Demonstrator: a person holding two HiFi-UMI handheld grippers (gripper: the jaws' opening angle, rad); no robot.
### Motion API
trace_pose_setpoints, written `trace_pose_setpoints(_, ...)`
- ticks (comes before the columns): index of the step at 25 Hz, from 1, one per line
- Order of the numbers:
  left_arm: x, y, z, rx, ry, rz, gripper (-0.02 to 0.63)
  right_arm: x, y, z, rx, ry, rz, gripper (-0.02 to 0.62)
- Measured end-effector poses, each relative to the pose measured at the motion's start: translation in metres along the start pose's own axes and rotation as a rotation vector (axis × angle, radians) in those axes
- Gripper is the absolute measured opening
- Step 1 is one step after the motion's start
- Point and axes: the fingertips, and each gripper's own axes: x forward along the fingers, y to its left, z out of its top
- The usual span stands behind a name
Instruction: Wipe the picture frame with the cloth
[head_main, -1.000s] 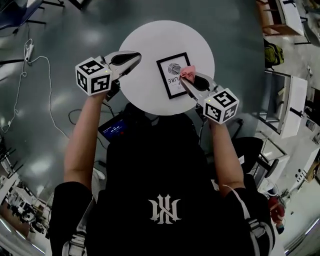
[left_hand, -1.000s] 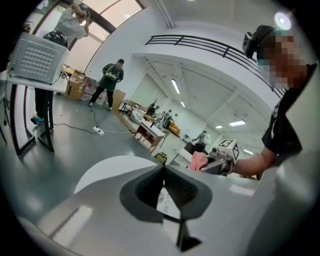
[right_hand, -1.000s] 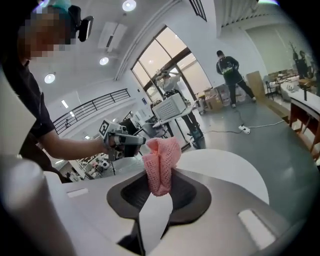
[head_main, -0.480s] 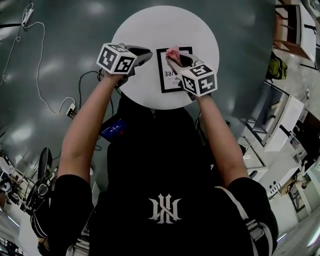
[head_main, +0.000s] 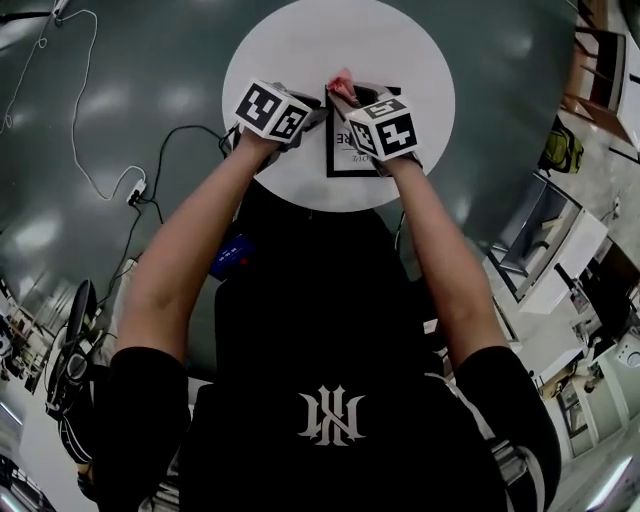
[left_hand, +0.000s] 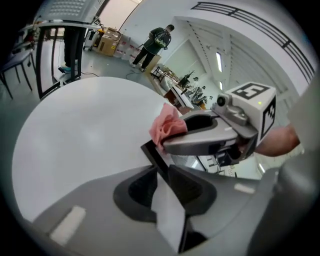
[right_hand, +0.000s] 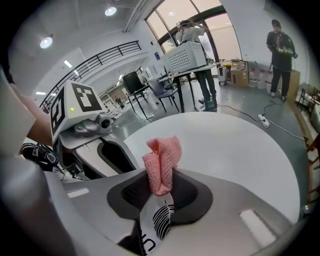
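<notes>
A black picture frame (head_main: 345, 158) with a white printed sheet lies on the round white table (head_main: 330, 40). My left gripper (head_main: 316, 108) is at the frame's left edge. In the left gripper view its jaws (left_hand: 162, 175) are closed on the frame's edge (left_hand: 150, 152). My right gripper (head_main: 342, 92) is shut on a pink cloth (head_main: 340, 80), which bunches out past the jaws over the frame's far left corner. In the right gripper view the cloth (right_hand: 161, 167) stands up from the jaws (right_hand: 160, 187), with the frame's print (right_hand: 157, 225) under them.
A white cable (head_main: 90, 130) and a black cable (head_main: 180, 145) run over the dark floor left of the table. A blue device (head_main: 232, 255) sits under the table's near edge. People stand far off (left_hand: 155, 42) (right_hand: 280, 45). Furniture lines the right side (head_main: 560, 240).
Both grippers have drawn together at the frame. The left one came right onto the frame's left edge, and the right one carried the cloth left across the frame to its far left corner.
</notes>
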Motion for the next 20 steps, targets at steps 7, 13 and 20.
trace_pose_setpoints(7, 0.014, -0.002, -0.013, -0.019, 0.04, -0.004, 0.077, 0.016, 0.006, 0.007, 0.031, 0.0, 0.039, 0.074)
trace_pose_setpoints(13, 0.018, -0.005, -0.009, -0.034, 0.029, -0.002, 0.078, 0.012, -0.004, 0.005, -0.002, 0.002, -0.002, 0.071)
trace_pose_setpoints(20, 0.017, -0.007, -0.013, -0.033, 0.032, 0.02, 0.077, -0.012, -0.031, -0.017, -0.001, 0.024, -0.109, 0.072)
